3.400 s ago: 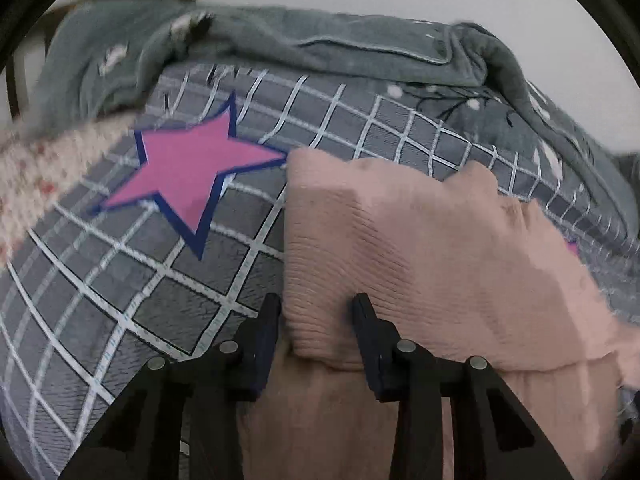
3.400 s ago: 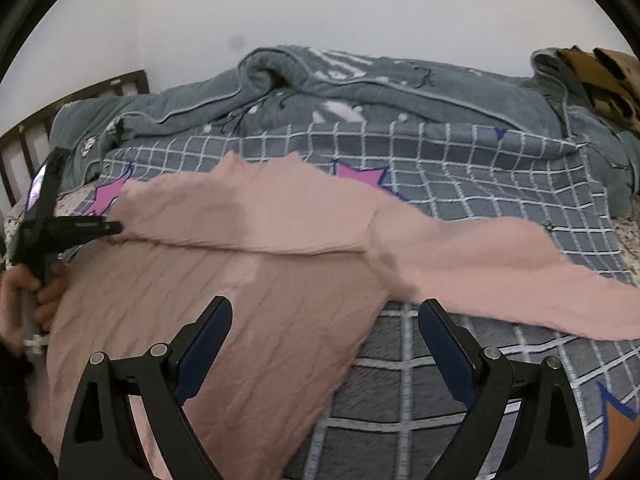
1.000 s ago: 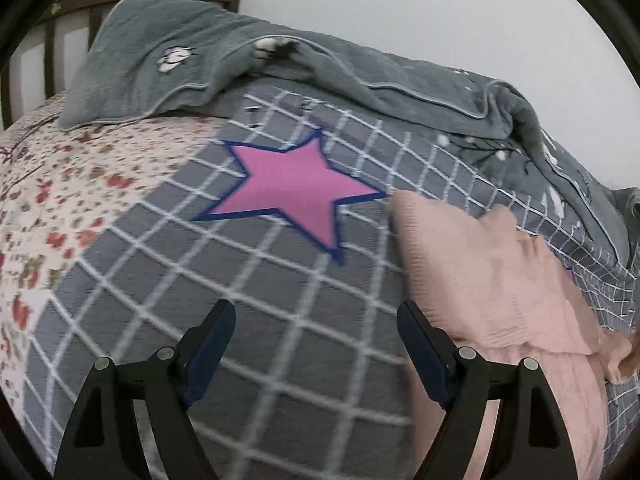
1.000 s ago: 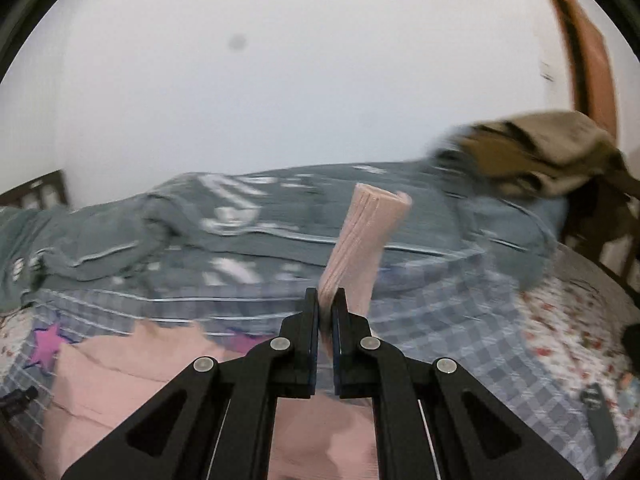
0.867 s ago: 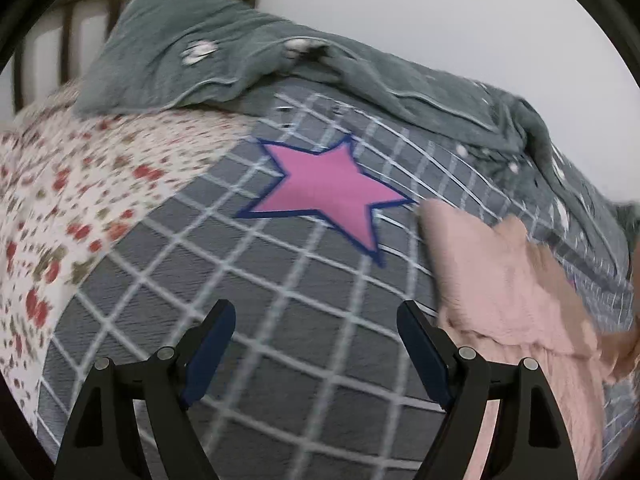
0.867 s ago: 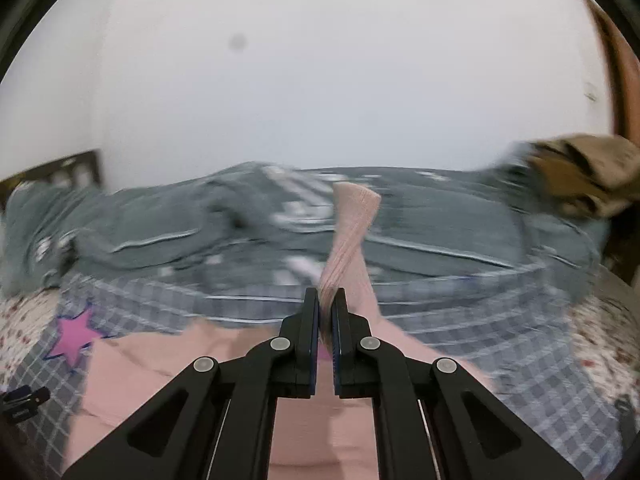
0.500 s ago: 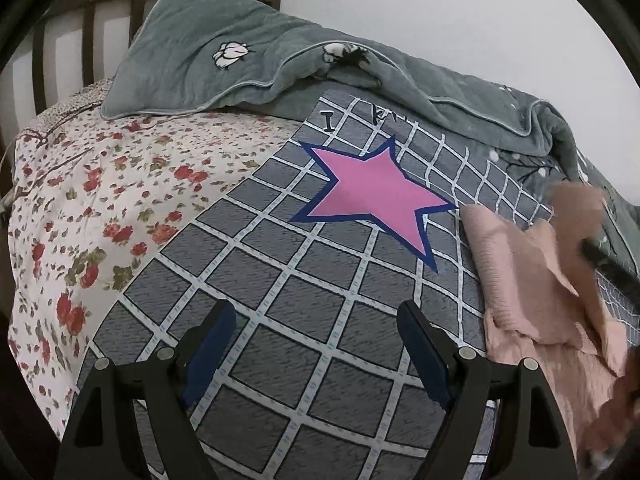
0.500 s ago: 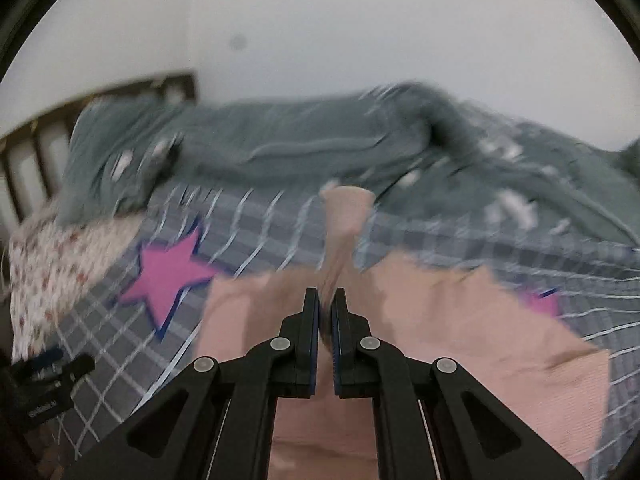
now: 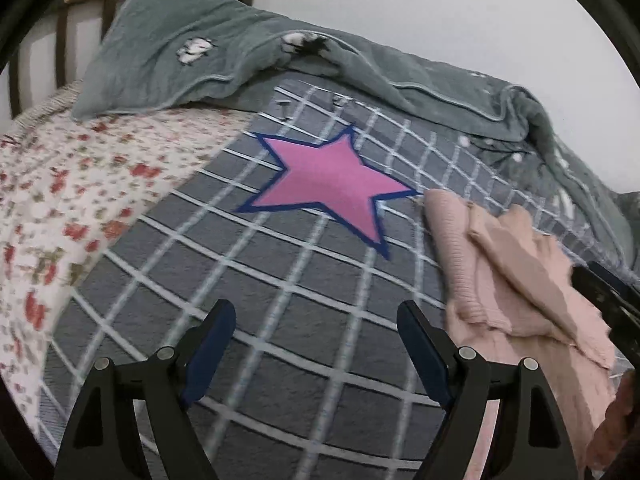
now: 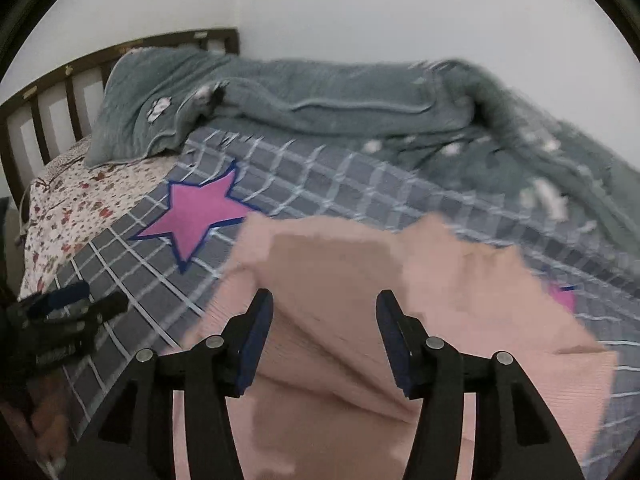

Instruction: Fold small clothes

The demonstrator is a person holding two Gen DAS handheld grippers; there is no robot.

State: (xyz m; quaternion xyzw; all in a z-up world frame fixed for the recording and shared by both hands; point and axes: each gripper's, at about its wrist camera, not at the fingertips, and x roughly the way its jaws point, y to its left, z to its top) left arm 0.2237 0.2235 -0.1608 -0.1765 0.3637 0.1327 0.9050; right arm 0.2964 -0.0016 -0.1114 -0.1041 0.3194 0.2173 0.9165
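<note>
A pink knit sweater [image 10: 420, 288] lies on the grey checked bedspread [image 10: 320, 172] with both sleeves laid across its body. My right gripper [image 10: 325, 308] hovers just over the sweater; its jaws are opening and the sleeve lies loose beneath them, with no pad pressing on it. In the left wrist view the sweater [image 9: 500, 276] sits at the right, and the right gripper's black finger shows at the far right edge. My left gripper [image 9: 316, 324] stands open over bare bedspread, left of the sweater, with nothing between its fingers.
A pink star [image 9: 328, 180] is printed on the bedspread beside the sweater. A grey-green blanket [image 10: 320, 100] is heaped along the wall. A floral sheet [image 9: 60, 200] covers the left side below a dark wooden headboard [image 10: 52, 92].
My right gripper carried the pink sleeve leftward and down onto the sweater's body, then its jaws parted and released it. The left gripper stayed open, with its view drifting slightly.
</note>
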